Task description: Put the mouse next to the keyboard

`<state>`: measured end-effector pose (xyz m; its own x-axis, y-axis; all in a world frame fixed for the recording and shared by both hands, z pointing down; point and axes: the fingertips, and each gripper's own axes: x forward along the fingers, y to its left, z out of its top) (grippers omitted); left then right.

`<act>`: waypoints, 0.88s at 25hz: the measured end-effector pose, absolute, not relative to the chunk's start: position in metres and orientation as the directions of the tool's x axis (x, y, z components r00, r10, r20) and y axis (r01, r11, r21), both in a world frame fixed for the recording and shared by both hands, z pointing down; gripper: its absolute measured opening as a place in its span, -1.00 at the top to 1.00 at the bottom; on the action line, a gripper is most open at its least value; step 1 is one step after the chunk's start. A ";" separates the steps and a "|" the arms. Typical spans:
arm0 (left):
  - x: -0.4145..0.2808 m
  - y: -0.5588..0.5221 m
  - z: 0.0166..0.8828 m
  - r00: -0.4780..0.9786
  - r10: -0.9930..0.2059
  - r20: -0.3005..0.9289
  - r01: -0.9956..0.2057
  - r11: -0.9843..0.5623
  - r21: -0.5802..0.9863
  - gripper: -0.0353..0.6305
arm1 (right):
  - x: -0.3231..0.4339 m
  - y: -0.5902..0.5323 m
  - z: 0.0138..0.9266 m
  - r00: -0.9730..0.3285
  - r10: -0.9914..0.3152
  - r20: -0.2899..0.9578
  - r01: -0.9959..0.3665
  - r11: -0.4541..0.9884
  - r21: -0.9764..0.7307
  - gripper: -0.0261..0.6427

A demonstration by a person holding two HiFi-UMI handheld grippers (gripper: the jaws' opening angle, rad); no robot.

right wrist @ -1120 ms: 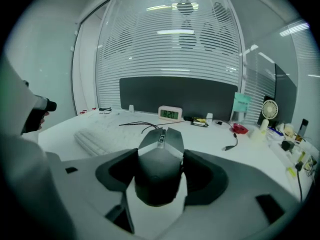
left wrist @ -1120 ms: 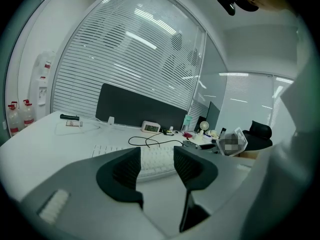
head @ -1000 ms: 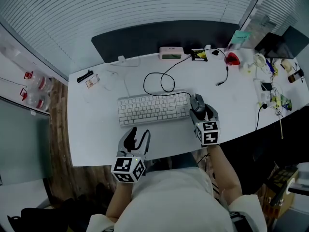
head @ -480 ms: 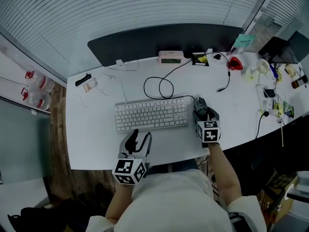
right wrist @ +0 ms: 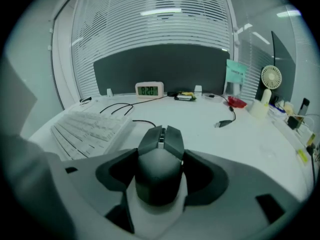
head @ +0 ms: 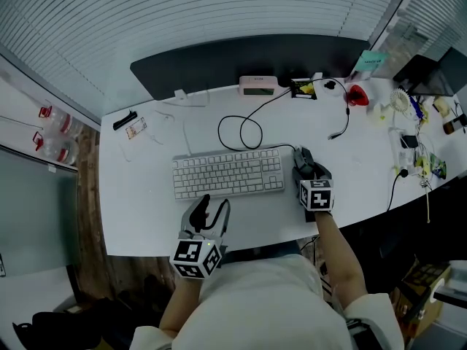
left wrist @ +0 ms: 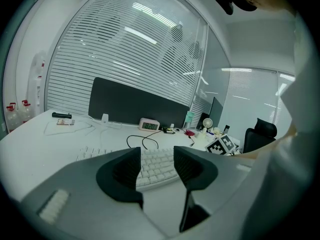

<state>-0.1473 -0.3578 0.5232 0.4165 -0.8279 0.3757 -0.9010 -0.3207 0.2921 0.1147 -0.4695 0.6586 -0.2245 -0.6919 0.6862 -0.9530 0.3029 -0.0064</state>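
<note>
Right gripper view: right tongs [right wrist: 161, 158] tight on mouse [right wrist: 159, 171] beside keyboard [right wrist: 90, 126]; left tongs [left wrist: 156, 160] wide, empty; clock [right wrist: 149, 90] "0:20".

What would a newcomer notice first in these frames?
The dark mouse sits clamped between the right tool's jaws on the white table, just right of the white keyboard, with a looping black cable behind it. The left tool hangs open and empty over the table's near edge. The table's far right end is crowded with clutter and wires.
</note>
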 end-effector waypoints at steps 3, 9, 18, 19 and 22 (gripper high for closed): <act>-0.149 -0.357 0.521 0.415 -0.830 0.371 -0.901 -0.321 0.291 0.26 | 0.115 -0.470 0.659 -0.226 -0.695 0.683 -0.955 0.297 -0.014 0.06; -0.155 -0.348 0.517 0.414 -0.835 0.363 -0.901 -0.321 0.291 0.26 | 0.116 -0.470 0.650 -0.213 -0.729 0.650 -0.960 0.280 0.000 -0.04; -0.175 -0.315 0.512 0.439 -0.827 0.353 -0.890 -0.344 0.300 0.26 | 0.080 -0.424 0.579 -0.224 -0.841 0.492 -0.969 0.244 -0.024 -0.08; -0.178 -0.310 0.512 0.444 -0.825 0.350 -0.888 -0.352 0.297 0.26 | 0.072 -0.415 0.570 -0.234 -0.850 0.471 -0.967 0.253 -0.023 -0.02; -0.186 -0.299 0.510 0.453 -0.823 0.343 -0.884 -0.364 0.293 0.26 | 0.049 -0.388 0.545 -0.261 -0.872 0.415 -0.962 0.268 -0.041 0.20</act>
<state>-0.1862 -0.2989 0.5099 0.4528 -0.8230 0.3430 -0.8840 -0.3640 0.2934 0.0485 -0.3879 0.5447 -0.2606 -0.8717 0.4151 -0.9625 0.2684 -0.0406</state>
